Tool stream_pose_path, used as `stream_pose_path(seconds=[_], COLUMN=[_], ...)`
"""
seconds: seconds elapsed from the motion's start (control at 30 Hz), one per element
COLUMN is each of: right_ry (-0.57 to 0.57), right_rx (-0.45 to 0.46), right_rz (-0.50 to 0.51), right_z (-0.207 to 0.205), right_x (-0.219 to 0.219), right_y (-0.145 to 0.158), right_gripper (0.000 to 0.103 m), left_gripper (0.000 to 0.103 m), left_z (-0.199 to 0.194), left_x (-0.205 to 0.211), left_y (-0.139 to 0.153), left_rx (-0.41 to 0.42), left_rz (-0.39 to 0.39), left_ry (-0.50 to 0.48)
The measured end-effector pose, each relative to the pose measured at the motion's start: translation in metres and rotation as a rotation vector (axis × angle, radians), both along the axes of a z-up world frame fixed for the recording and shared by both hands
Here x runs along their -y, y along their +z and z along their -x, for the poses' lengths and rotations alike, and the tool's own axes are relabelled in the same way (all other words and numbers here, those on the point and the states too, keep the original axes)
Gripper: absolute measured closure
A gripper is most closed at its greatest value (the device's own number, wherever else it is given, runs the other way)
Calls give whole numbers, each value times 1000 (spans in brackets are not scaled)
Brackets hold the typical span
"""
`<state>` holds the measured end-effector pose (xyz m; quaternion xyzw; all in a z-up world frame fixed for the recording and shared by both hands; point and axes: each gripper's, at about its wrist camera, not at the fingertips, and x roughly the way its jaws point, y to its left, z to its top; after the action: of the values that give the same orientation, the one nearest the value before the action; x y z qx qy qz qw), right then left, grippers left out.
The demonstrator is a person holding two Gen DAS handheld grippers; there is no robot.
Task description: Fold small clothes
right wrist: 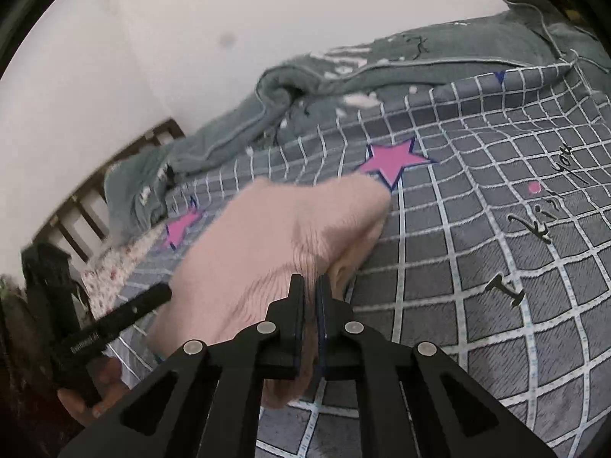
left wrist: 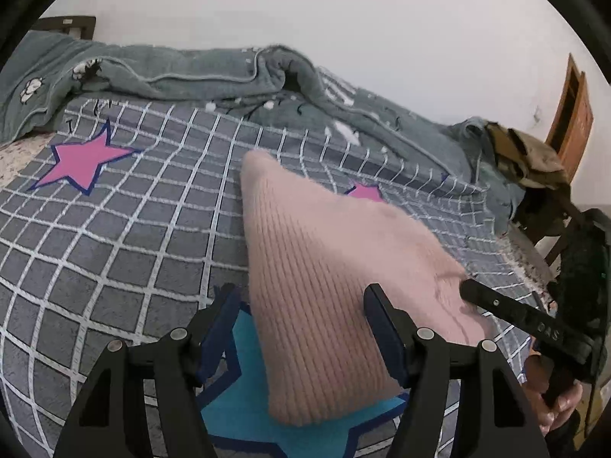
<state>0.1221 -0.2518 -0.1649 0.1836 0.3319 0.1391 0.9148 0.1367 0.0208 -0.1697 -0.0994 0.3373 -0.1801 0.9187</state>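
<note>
A small pink ribbed knit garment (left wrist: pixel 324 286) lies on the grey checked bedspread (left wrist: pixel 114 248), partly lifted and bunched. My left gripper (left wrist: pixel 301 297) is open; the garment runs between its two fingers, and the pads stand apart from the cloth on the left side. In the right wrist view the same pink garment (right wrist: pixel 275 236) rises toward my right gripper (right wrist: pixel 310 290), whose jaws are shut with a fold of the knit pinched between them. The right gripper (left wrist: pixel 467 290) also shows at the garment's right edge, held by a hand (left wrist: pixel 553 404).
A grey-green blanket (left wrist: pixel 191 72) is heaped along the far side of the bed against the white wall. Pink stars (left wrist: pixel 82 160) and a blue star (left wrist: pixel 244 393) are printed on the spread. Dark clothes hang over a chair (left wrist: pixel 534 160) at the right; a wooden bed frame (right wrist: pixel 95 198) stands at the left.
</note>
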Motion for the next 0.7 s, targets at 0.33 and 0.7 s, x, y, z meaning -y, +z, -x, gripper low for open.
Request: stream_pose_path(seconds=[0.33, 0.7], right_ry=[-28, -76], right_rx=[71, -31], right_rz=[130, 213], right_z=[13, 14], right_x=[-14, -11], right_y=[19, -2], right_gripper=[59, 49], left_gripper=[37, 33], left_z=[-3, 2], left_x=[8, 7], left_y=[-6, -4], left_rx=[-42, -69], left_rz=[-39, -83], left_ry=[4, 16])
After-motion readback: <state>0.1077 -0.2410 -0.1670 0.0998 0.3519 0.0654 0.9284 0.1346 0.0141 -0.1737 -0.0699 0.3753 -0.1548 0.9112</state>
